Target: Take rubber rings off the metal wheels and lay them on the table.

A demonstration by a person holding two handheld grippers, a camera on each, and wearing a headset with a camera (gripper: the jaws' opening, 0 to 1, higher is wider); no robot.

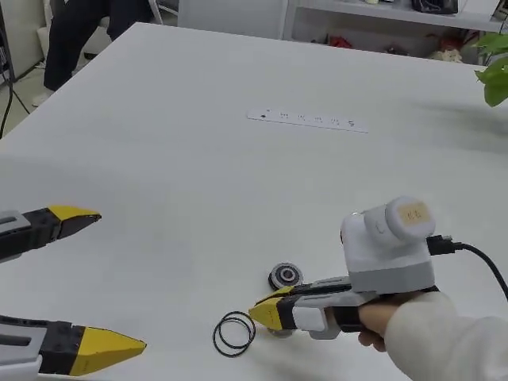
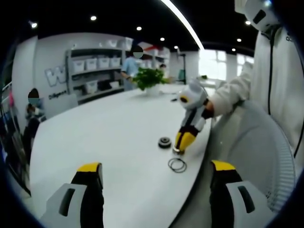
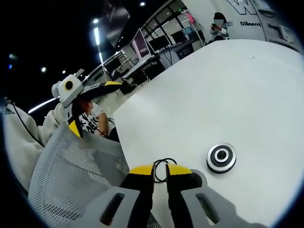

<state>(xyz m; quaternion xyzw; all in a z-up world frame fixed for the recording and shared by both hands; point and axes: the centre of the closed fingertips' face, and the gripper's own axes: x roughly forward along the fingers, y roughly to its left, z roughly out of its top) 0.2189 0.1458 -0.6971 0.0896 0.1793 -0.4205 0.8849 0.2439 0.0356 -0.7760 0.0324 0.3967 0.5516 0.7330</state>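
**Head view.** The white table (image 1: 238,159) carries a metal wheel (image 1: 284,275), lying flat at 6 o'clock of the frame's centre. Two black rubber rings (image 1: 234,332), already free, lie overlapping at 7 o'clock from it. The right claw (image 1: 266,313), held in a hand (image 1: 381,321), enters from 4 o'clock. Its yellow tips are drawn together just beside the rings. A second wheel (image 1: 279,332) seems partly hidden beneath it. The left claw (image 1: 119,280) waits at 9 o'clock, spread wide and empty, well apart from the work.

**Left claw view.** Beyond the spread left claw (image 2: 156,166), the right claw (image 2: 183,145) is seen side-on, tips down at the table. The wheel (image 2: 164,142) sits at 9 o'clock of those tips and the rings (image 2: 177,165) at 6 o'clock.

**Right claw view.** The right claw (image 3: 160,170) shows a narrow slit between its jaws. The rings (image 3: 164,164) loop just past the tips at 12 o'clock, and I cannot tell whether one is pinched. The wheel (image 3: 221,157), at 2 o'clock, shows a dark outer band that I judge to be a ring not yet removed.

**Handling.** I expect the rings to be light, limp and stretchy, and best nipped on the cord at the rim. The wheels look stiff, smooth and apt to slide, so I would brace them with the left claw.
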